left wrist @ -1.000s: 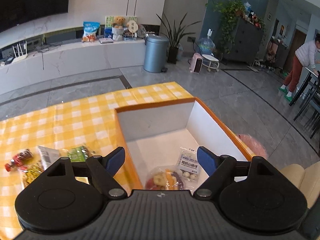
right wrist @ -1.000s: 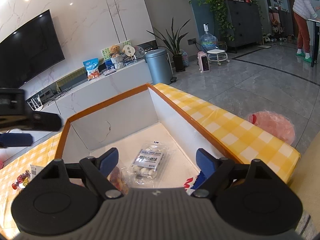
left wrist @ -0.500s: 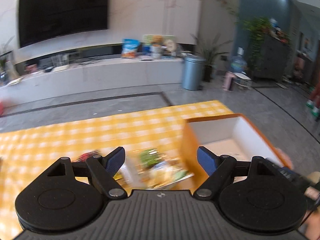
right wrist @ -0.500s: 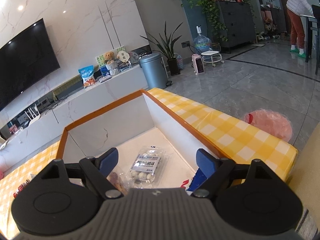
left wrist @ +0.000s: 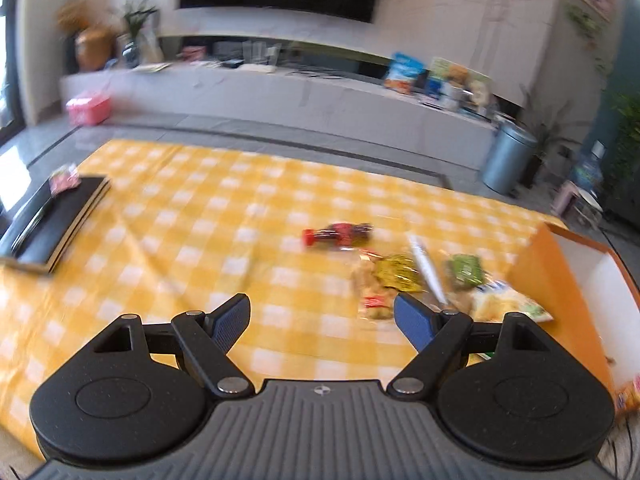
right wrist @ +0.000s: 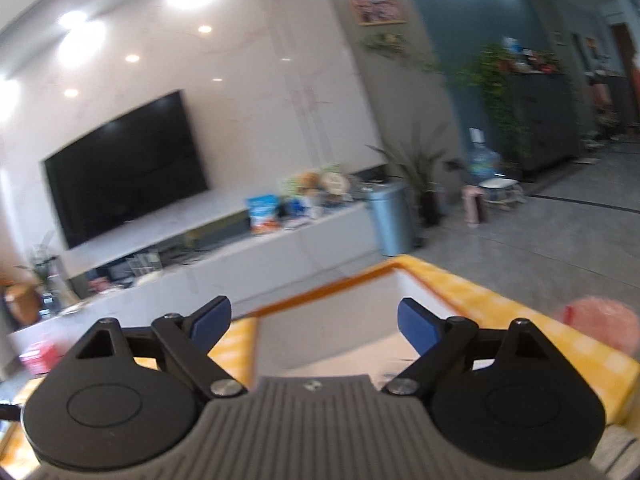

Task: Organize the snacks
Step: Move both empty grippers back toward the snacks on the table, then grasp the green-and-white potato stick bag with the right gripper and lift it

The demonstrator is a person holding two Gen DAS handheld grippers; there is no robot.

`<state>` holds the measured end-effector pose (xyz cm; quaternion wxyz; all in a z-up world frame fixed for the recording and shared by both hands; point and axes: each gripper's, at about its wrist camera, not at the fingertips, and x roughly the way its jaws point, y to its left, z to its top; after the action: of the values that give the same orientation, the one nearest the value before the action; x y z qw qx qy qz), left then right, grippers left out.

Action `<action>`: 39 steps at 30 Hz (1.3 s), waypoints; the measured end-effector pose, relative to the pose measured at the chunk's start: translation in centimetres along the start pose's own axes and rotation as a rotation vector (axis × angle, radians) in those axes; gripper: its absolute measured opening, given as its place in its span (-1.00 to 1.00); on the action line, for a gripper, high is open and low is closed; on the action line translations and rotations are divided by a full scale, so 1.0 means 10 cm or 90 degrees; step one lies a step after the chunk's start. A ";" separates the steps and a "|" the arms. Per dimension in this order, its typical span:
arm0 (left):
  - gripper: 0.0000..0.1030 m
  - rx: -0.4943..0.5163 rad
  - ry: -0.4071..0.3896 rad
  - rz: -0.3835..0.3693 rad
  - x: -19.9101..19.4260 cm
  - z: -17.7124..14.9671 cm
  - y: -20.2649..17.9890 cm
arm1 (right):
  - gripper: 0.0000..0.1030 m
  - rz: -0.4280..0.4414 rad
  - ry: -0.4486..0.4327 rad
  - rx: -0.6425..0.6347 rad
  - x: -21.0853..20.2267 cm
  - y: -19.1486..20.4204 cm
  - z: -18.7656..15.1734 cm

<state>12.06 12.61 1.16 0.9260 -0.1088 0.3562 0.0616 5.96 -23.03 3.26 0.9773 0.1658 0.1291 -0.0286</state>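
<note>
Several snack packets [left wrist: 436, 280] beside orange box [left wrist: 560, 280]; black book [left wrist: 56, 220] far left.

No readable text in either view; motion blur throughout. Snack packets [left wrist: 404, 276] on checked counter [left wrist: 168, 216]: print smeared, illegible. Bottle-shaped red-and-dark packet [left wrist: 340, 233]: label unreadable. Blue bag [right wrist: 262, 213] on TV shelf [right wrist: 224, 256]: lettering too blurred. Framed picture [right wrist: 377, 9] on wall: no legible words. Small round emblem on tool body [left wrist: 319, 390]: no letters.
</note>
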 end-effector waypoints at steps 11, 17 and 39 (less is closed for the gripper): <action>0.86 -0.064 0.012 -0.004 0.07 -0.09 0.51 | 0.94 0.067 0.224 0.116 0.58 1.23 -0.76; 0.86 -0.071 0.028 -0.032 0.20 -0.09 0.59 | 0.94 -0.069 0.273 0.191 1.01 1.21 -1.00; 0.86 -0.084 0.098 -0.076 0.59 -0.20 0.54 | 0.93 -0.267 0.199 0.185 1.78 1.18 -1.41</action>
<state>14.10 17.51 -5.13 0.8887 -0.1947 0.4146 0.0208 20.85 -7.44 -10.48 0.8842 0.2758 0.3042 -0.2225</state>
